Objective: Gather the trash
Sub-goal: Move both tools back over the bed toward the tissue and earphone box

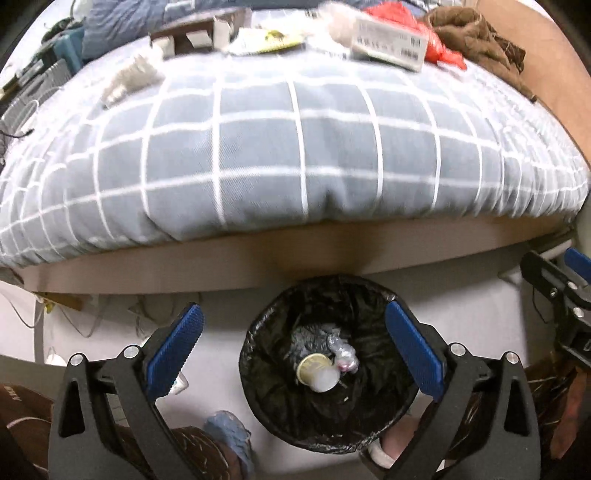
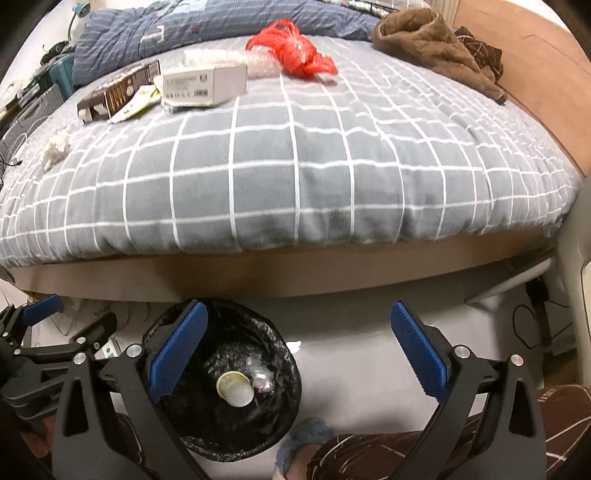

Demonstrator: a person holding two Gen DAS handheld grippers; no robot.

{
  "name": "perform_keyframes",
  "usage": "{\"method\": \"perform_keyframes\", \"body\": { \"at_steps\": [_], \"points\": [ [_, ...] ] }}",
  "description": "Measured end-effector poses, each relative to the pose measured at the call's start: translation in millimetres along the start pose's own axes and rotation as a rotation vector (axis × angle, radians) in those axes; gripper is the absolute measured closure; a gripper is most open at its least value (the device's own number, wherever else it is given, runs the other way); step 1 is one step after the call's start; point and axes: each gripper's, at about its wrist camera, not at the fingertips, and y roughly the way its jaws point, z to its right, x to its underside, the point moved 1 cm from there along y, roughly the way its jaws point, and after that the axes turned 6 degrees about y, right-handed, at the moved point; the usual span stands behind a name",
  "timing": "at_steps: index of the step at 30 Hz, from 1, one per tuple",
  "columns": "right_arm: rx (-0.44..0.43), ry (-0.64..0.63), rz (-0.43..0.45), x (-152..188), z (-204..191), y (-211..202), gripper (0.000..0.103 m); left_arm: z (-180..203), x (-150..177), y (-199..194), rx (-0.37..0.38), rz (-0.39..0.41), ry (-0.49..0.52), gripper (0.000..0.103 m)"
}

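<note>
A round bin with a black liner [image 1: 376, 295] [image 2: 284, 354] stands on the floor by the bed. A paper cup [image 1: 317, 373] [image 2: 234, 389] and a crumpled clear wrapper [image 1: 345, 356] lie inside. My left gripper [image 1: 293, 339] is open and empty above the bin. My right gripper [image 2: 299, 343] is open and empty, just right of the bin. On the bed lie a white box [image 2: 205, 86], a dark box [image 2: 118, 94], a red plastic bag [image 2: 295, 51], a yellow-white packet [image 2: 135, 103] and a crumpled tissue [image 2: 55, 149].
The bed has a grey checked cover [image 2: 295, 155] and a wooden frame [image 2: 258, 273]. A brown garment [image 2: 436, 40] and a blue duvet [image 2: 184, 26] lie at the far side. Cables [image 2: 532, 325] run on the floor at right. My legs and slippers [image 2: 303, 439] are beside the bin.
</note>
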Motion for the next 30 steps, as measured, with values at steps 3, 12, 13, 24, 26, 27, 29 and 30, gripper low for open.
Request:
{"method": "perform_keyframes", "body": {
  "at_steps": [3,12,13,24,26,27,29,30],
  "points": [
    [-0.007,0.002,0.033,-6,-3,-9,0.007,-2,-6,-13,-0.005,0.035,-0.004,0.006],
    [-0.028,-0.020,0.148,-24,-14,-42,0.007,-12,-23,-51,-0.022,0.144,-0.004,0.006],
    [-0.031,-0.020,0.160,-27,-15,-45,0.007,-14,-24,-52,-0.027,0.153,-0.005,0.006],
    [-0.065,-0.045,0.216,-56,-34,-57,0.008,-43,-40,-65,-0.070,0.200,-0.040,0.006],
    [-0.073,-0.045,0.217,-62,-38,-56,0.008,-52,-45,-65,-0.085,0.205,-0.054,0.006],
    [-0.077,-0.044,0.216,-65,-40,-55,0.007,-56,-47,-65,-0.090,0.207,-0.062,0.006],
    [-0.094,-0.047,0.212,-72,-45,-53,0.008,-67,-52,-66,-0.102,0.209,-0.083,0.006],
    [-0.097,-0.052,0.214,-76,-48,-52,0.007,-70,-54,-66,-0.107,0.212,-0.088,0.006]
  ]
}}
